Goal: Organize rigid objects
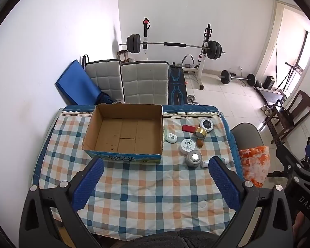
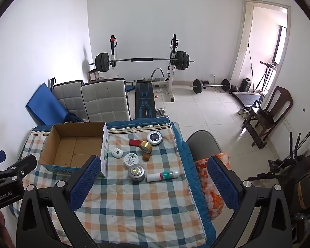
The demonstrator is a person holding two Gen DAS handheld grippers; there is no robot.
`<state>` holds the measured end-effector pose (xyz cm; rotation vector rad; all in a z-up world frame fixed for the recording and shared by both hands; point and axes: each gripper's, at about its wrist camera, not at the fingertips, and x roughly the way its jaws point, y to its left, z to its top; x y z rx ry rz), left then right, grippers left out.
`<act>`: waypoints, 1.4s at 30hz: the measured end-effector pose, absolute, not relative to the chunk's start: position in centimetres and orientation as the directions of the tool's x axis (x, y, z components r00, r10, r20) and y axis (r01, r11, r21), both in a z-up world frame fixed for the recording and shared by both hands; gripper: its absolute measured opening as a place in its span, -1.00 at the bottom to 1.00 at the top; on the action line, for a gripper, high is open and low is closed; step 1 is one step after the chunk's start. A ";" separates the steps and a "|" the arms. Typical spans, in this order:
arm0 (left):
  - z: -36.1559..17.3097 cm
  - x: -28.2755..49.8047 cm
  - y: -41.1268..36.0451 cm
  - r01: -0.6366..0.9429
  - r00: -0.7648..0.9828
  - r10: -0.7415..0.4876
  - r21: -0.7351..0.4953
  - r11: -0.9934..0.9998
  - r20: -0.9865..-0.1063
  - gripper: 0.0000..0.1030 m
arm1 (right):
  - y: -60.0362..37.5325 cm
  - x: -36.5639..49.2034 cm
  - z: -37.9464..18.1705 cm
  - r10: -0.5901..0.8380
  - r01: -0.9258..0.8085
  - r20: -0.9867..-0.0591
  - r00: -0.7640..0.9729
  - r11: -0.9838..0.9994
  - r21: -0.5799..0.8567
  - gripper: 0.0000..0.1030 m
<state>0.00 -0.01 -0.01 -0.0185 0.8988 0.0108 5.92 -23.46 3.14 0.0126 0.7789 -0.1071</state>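
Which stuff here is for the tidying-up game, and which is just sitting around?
For the job:
cardboard box
red case
gold tape
white jar
silver tin
white tube
round clock
white pod
brown egg

Just lying about:
barbell rack
grey chairs
blue mat
wooden chair

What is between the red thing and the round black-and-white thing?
The gold tape roll sits between the red box and the round clock, touching or nearly touching both. The right wrist view shows it best.
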 end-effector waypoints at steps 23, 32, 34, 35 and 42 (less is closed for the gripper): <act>0.1 0.1 0.0 -0.016 0.626 -0.010 -0.026 1.000 -0.780 1.00 | -22.7 5.8 3.6 -0.110 0.098 -0.698 0.708 0.994 -0.057 1.00; 0.0 0.1 0.0 -0.018 0.626 -0.009 -0.026 1.000 -0.780 1.00 | -22.9 6.1 3.5 -0.112 0.101 -0.694 0.711 0.993 -0.056 1.00; 0.1 0.1 0.0 -0.020 0.627 -0.006 -0.023 1.000 -0.779 1.00 | -22.9 6.1 3.5 -0.114 0.102 -0.693 0.712 0.993 -0.059 1.00; 0.1 0.1 0.1 -0.020 0.627 -0.006 -0.023 1.000 -0.779 1.00 | -22.9 6.2 3.5 -0.115 0.102 -0.693 0.712 0.993 -0.060 1.00; 0.7 0.6 1.1 -0.021 0.630 -0.005 -0.024 0.999 -0.777 1.00 | -22.7 6.4 3.8 -0.115 0.102 -0.693 0.712 0.993 -0.060 1.00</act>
